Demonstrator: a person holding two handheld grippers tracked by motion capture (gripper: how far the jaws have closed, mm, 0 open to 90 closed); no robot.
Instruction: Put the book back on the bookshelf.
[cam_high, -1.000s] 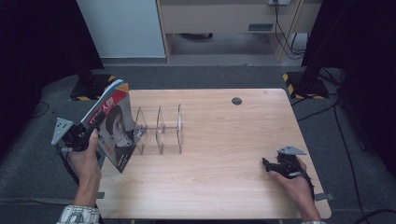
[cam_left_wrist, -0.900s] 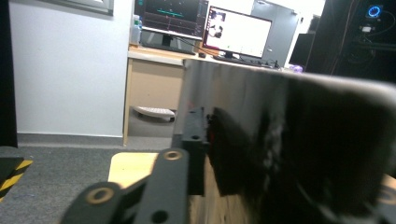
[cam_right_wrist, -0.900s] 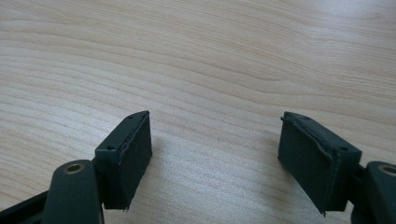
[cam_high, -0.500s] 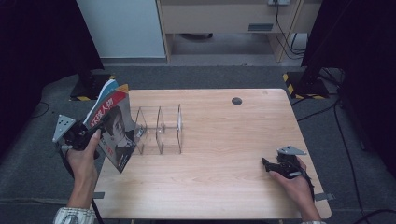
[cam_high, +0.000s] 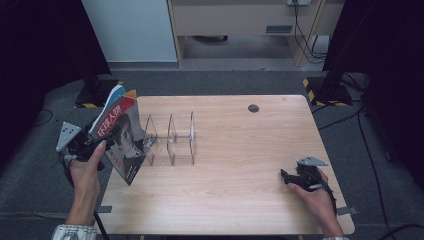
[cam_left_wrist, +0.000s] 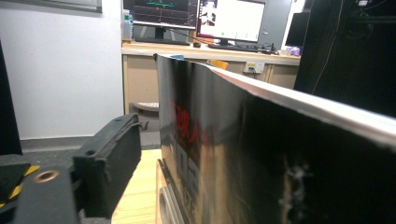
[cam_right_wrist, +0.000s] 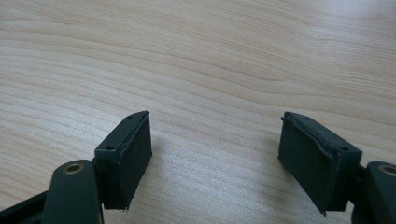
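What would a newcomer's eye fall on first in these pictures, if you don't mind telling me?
First, the magazine with red lettering on its cover, held tilted in the left tongs at the table's left edge. Right beside it stands a clear acrylic divider rack, its slots empty. Far off near the right front corner, the right tongs rest open on bare wood.
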